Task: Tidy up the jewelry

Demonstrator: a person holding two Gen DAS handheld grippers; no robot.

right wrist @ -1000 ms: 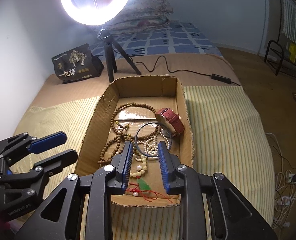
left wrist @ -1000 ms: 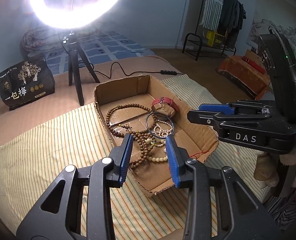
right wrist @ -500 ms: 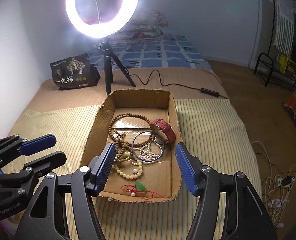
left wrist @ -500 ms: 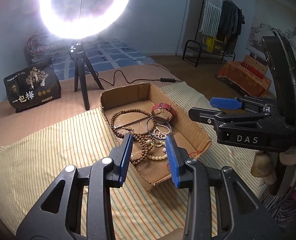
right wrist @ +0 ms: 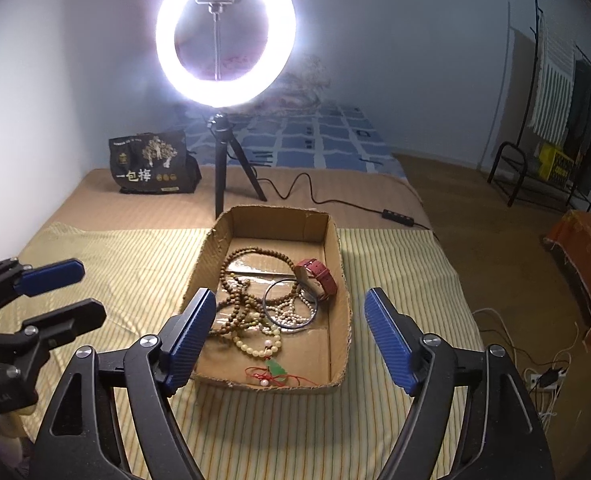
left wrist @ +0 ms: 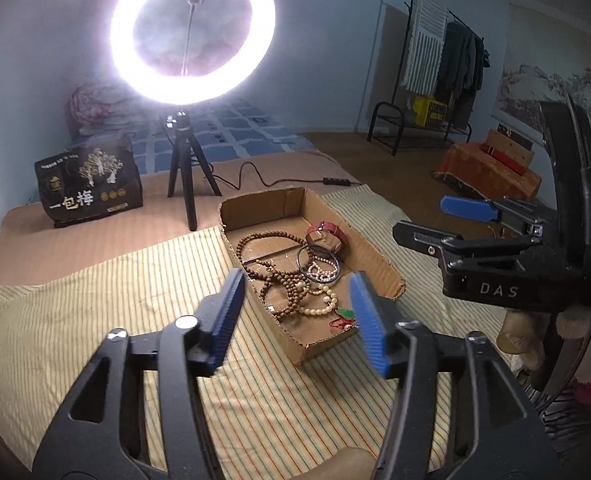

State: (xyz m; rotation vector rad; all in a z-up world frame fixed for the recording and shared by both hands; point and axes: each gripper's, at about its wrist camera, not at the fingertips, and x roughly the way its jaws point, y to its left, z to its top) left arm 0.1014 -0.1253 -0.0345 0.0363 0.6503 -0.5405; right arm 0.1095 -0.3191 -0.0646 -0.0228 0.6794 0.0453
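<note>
While both grippers are backing away from the cardboard box (right wrist: 337,264), the left gripper (left wrist: 295,320) and right gripper (right wrist: 287,340) are spreading apart, empty. All the jewelry (right wrist: 263,312) is lying tangled along the box's middle, suggesting either sorting finished or another reach coming.

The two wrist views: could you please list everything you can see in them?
Cardboard box: one, brown, on the striped cloth.
Wooden beads: several tangled strands, brown, box's left side.
Watch: one, red strap, box's right side.
Bangle: one, dark, mid-box.
Pearl strand: one, white, inside the bangle.
Cream beads: one strand, nearer the front.
Jade pendant: one, green on red cord, front.
Ring light: one, white, on a black tripod behind the box.
Bag: one, black, back left.
Clothes rack: one, black, far right.
Left tongs: open.
Right tongs: open.
</note>
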